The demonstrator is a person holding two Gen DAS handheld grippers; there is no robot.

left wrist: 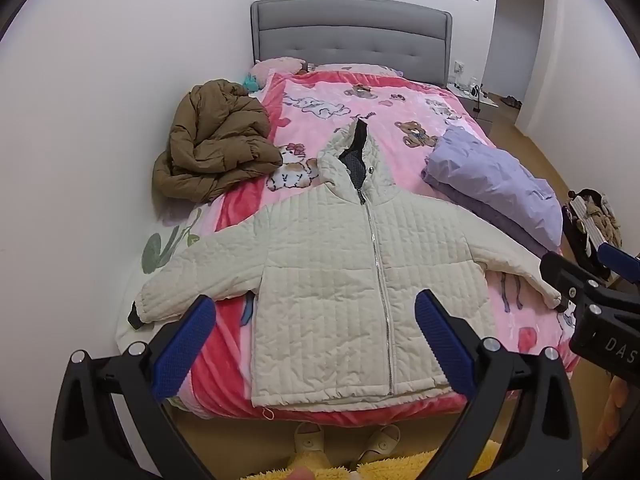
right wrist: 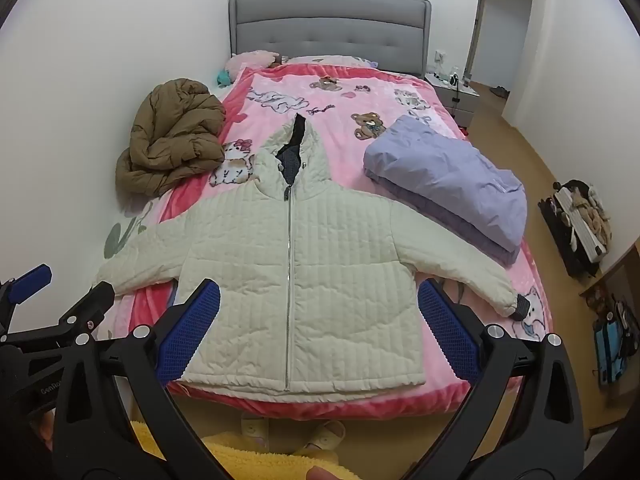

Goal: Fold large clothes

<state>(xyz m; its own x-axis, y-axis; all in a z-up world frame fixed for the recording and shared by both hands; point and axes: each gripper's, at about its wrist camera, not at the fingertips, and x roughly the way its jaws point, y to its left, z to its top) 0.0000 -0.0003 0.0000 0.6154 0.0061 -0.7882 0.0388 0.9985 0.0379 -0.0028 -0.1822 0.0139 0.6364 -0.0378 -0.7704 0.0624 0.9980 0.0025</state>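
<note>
Over by the wall, well beyond the left gripper's left finger, a brown puffer coat lies heaped in a crumpled mound on the pink cartoon-print blanket that covers the bed. The left gripper hangs above the foot of the bed with its blue-padded fingers spread wide and nothing between them but air. Straight ahead of those fingers, framed in the gap, the cream quilted hooded jacket lies flat on its back, zipped up the front, hood pointing toward the grey padded headboard and both sleeves stretched out sideways; its hem sits close to the foot edge of the bed, under the fingertips but not touched by them. The left sleeve's dark cuff reaches just past the left finger's outer side. The right gripper is held beside the left one, fingers equally wide and gripping nothing, the jacket again centred between them, its right cuff lying just outside the right finger. Farther out beyond that finger, a lilac padded garment rests folded in a stack on the blanket near the bed's right edge. Below both grippers, pale slippers show on the floor.
</note>
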